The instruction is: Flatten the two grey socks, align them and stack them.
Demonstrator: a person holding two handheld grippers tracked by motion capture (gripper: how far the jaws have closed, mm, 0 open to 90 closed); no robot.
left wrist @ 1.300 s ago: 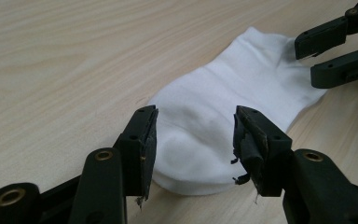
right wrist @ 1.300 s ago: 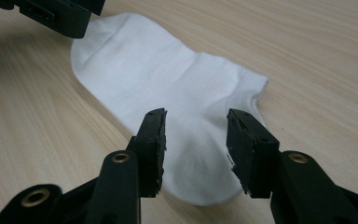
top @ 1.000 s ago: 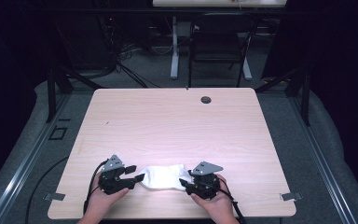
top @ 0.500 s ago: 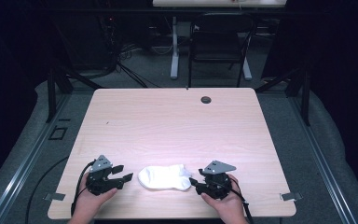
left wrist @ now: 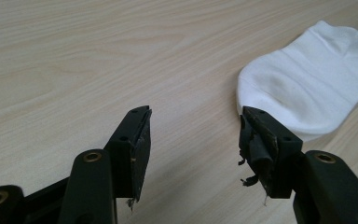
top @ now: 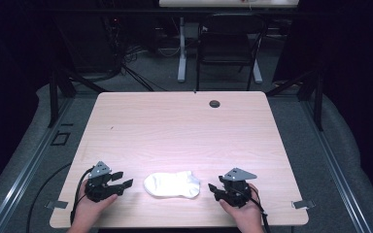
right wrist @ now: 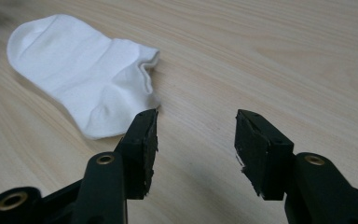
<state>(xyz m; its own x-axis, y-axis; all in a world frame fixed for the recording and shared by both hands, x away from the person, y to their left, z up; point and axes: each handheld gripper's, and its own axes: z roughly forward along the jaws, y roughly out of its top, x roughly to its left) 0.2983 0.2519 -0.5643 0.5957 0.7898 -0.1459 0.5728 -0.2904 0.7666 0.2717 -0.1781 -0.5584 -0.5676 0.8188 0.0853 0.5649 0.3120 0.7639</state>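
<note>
Sock (top: pixel 171 184) lies flat on the worktop (top: pixel 184 131) between your grippers, touching neither. Left gripper (left wrist: pixel 193 128) and right gripper (right wrist: pixel 196 128) both have jaws wide, having just opened, with nothing between them. Regrasping could bunch the thin fabric or scrape pads on wood. The near edge is close; open room lies ahead.

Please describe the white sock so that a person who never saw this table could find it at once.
Look at the light wooden table, along its near edge where the person's hands come in. The sock lies flat there, between the left gripper and the right gripper. It is the one soft white thing between two black tools.
</note>
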